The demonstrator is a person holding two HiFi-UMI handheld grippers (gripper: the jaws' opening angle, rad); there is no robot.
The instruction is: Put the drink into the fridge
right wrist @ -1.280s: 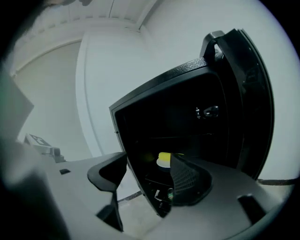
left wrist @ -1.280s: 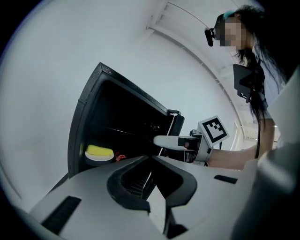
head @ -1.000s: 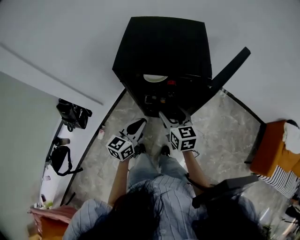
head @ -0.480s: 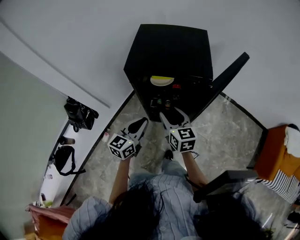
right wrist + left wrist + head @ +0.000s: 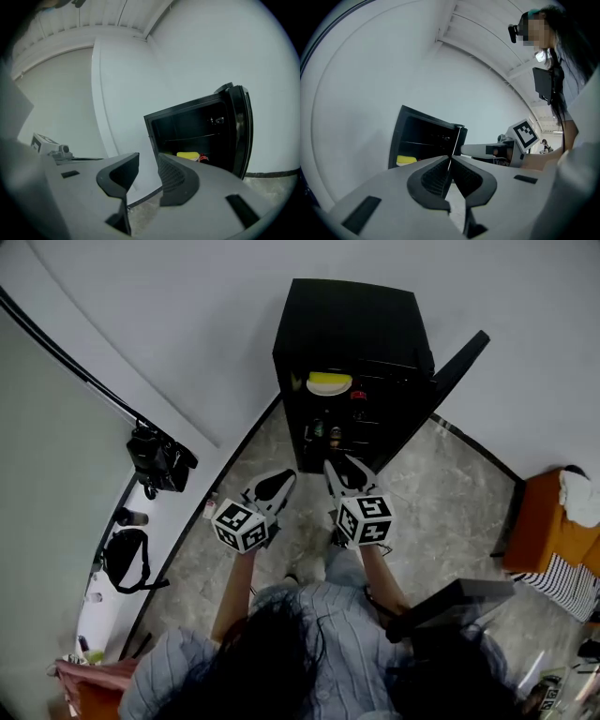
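Note:
A small black fridge [image 5: 352, 324] stands against the wall with its door [image 5: 457, 367] swung open to the right. On its shelves I see a yellow thing [image 5: 327, 382], a red-capped item [image 5: 357, 396] and small drink bottles [image 5: 319, 429] lower down. Both grippers hang in front of the opening, apart from it. My left gripper [image 5: 277, 486] is shut, its pads [image 5: 438, 176] touching with nothing between them. My right gripper [image 5: 342, 472] has its jaws closing on empty air, and a narrow gap shows between its pads [image 5: 174, 178]. The right gripper view looks into the fridge [image 5: 197, 131].
Two black bags [image 5: 155, 460] [image 5: 120, 559] lie on the floor by the left wall. An orange seat [image 5: 534, 531] with striped cloth stands at the right. A dark flat board [image 5: 450, 606] juts out near my right elbow. The floor [image 5: 441, 493] is grey marble.
The fridge now sits a little farther from both grippers and more of its inside shows. The right gripper's jaws have narrowed.

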